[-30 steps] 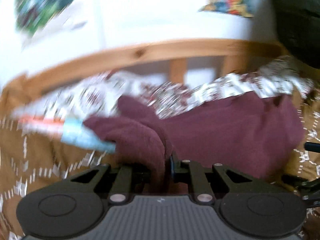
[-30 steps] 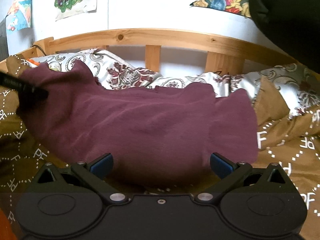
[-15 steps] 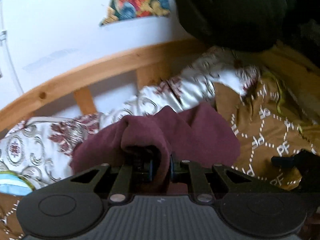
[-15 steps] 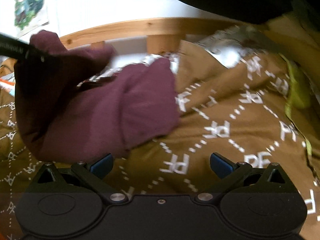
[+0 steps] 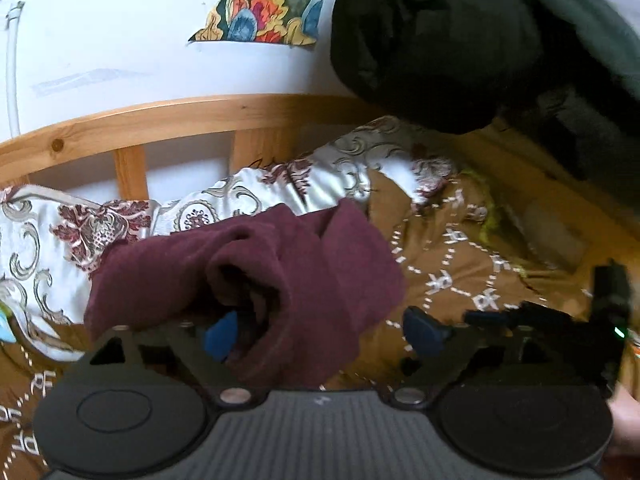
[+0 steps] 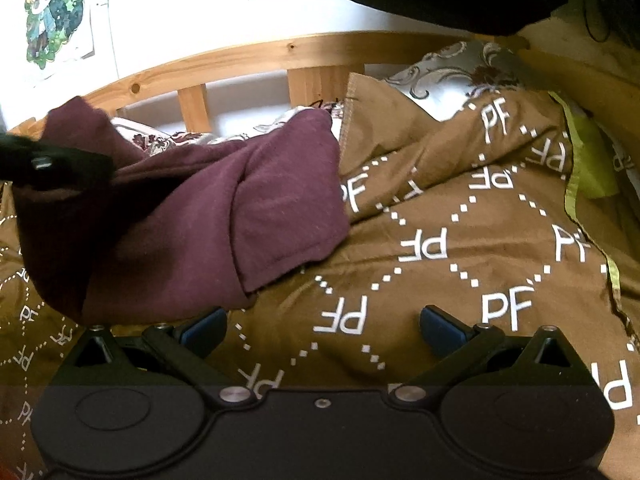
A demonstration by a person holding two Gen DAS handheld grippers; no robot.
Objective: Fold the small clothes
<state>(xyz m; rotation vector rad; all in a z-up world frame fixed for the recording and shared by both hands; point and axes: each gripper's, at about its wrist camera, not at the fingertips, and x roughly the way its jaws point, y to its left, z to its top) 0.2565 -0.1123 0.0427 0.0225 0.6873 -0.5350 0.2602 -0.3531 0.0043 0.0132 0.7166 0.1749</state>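
A small maroon garment (image 5: 248,264) lies bunched on the brown bedspread. In the left wrist view my left gripper (image 5: 320,334) is open, its blue pads spread wide, and a fold of the garment still drapes between them over the left pad. In the right wrist view the garment (image 6: 224,208) lies folded over at the left. My right gripper (image 6: 322,330) is open and empty above the bedspread, just right of the garment's edge. The left gripper's dark body (image 6: 52,164) shows at the far left, over the garment.
The brown bedspread with white "PF" print (image 6: 460,240) covers the bed. A patterned white pillow (image 5: 48,240) lies by the wooden bed rail (image 5: 180,120). A dark cloth (image 5: 436,40) hangs at the upper right. Posters are on the white wall.
My left gripper was shut on the garment's edge and carried it over to the right. It has now opened. The right gripper has shifted right and stayed open.
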